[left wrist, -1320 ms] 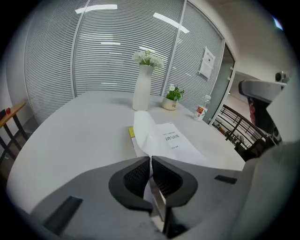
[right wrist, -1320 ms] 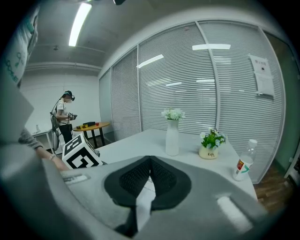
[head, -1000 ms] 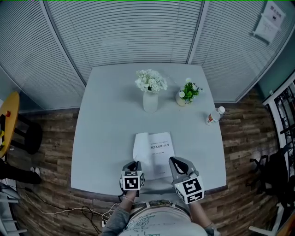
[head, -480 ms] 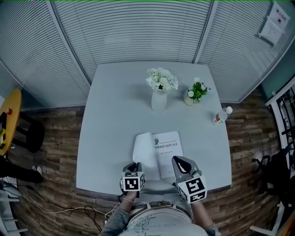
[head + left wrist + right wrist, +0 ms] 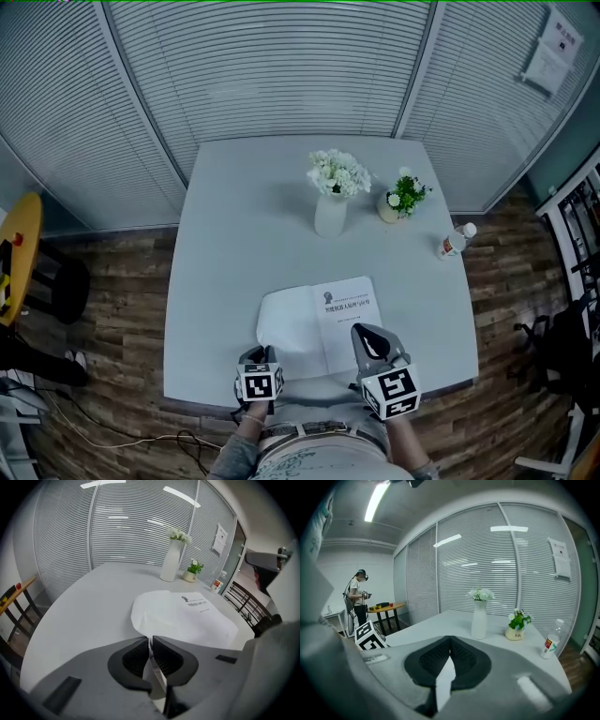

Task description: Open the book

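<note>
Book (image 5: 319, 323) of thin white paper lies open; left gripper (image 5: 151, 641) and right gripper (image 5: 450, 641) pinch its sheets.

Head view looks steeply down; both gripper views skim the table (image 5: 234, 244).

Left of my book (image 5: 319, 323) the surface (image 5: 225, 244) lies bare, near to far. Far ahead stand a vase (image 5: 330, 214) and pot (image 5: 391, 208); a bottle (image 5: 454, 243) guards the right edge.
</note>
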`<state>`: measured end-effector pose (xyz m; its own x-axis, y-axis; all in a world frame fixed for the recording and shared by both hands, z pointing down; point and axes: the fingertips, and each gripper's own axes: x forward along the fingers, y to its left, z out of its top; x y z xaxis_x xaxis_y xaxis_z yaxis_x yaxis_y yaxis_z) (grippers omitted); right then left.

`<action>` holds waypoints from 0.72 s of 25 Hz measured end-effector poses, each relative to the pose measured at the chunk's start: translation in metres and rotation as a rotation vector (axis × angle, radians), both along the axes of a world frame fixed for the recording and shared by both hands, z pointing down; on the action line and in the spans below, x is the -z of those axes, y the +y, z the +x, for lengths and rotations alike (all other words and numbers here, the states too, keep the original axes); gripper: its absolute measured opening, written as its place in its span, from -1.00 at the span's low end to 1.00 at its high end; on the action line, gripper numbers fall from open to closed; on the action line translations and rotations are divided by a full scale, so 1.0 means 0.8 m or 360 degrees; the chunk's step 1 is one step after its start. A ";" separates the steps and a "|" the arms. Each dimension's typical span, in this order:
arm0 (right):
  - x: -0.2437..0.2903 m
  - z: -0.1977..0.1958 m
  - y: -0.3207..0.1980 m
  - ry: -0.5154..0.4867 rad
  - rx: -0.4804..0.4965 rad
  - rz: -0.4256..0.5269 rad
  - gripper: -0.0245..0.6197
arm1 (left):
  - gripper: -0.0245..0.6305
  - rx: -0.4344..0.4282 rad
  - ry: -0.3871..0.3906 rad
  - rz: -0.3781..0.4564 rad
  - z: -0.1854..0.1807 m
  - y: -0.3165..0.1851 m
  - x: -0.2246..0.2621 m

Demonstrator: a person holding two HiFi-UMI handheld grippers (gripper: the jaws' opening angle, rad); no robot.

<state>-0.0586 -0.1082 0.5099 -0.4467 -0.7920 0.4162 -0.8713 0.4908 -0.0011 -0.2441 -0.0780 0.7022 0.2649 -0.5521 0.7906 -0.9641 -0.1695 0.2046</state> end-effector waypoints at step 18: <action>-0.006 0.003 0.018 0.0034 -0.0120 0.0016 -0.92 | -0.79 -0.0198 -0.0056 -0.0019 0.000 0.000 -0.035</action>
<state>-0.0565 -0.0936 0.5148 -0.3767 -0.8272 0.4170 -0.9055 0.4238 0.0226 -0.2439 -0.0781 0.7299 0.3025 -0.5072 0.8070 -0.9424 -0.2857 0.1737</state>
